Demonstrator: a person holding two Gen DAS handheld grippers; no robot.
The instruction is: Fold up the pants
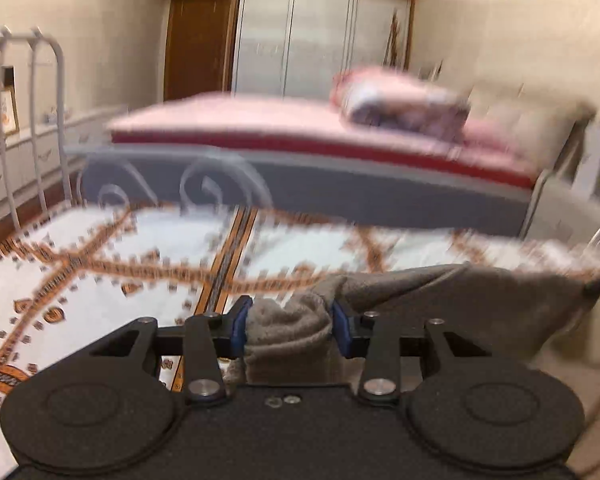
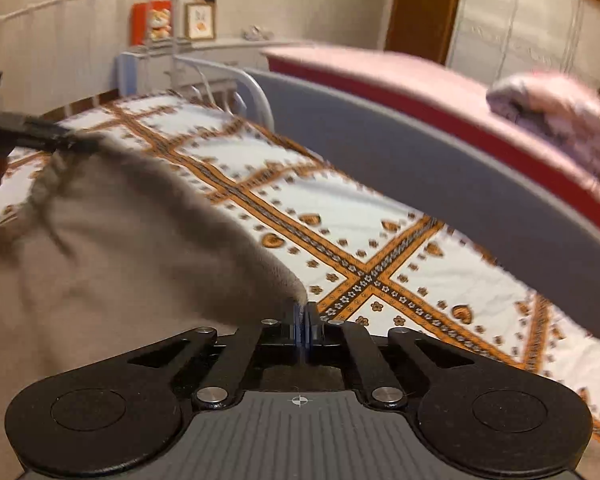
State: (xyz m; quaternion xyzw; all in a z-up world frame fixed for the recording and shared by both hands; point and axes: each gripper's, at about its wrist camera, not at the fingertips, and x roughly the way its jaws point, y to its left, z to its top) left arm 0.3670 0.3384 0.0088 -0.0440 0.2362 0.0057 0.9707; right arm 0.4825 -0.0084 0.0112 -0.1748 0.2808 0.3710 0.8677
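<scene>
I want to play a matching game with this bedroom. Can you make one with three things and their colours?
Things:
1. pants
2. bedsheet
3. folded blanket

Colours:
a. pink
b. white with orange pattern
c. grey-brown

Pairs: 1-c, 2-b, 3-a

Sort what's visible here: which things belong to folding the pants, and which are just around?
Job:
pants
left gripper, clamped on bunched fabric
right gripper, pinching an edge
patterned bedspread

Around:
second bed
folded blanket
wardrobe
framed picture
</scene>
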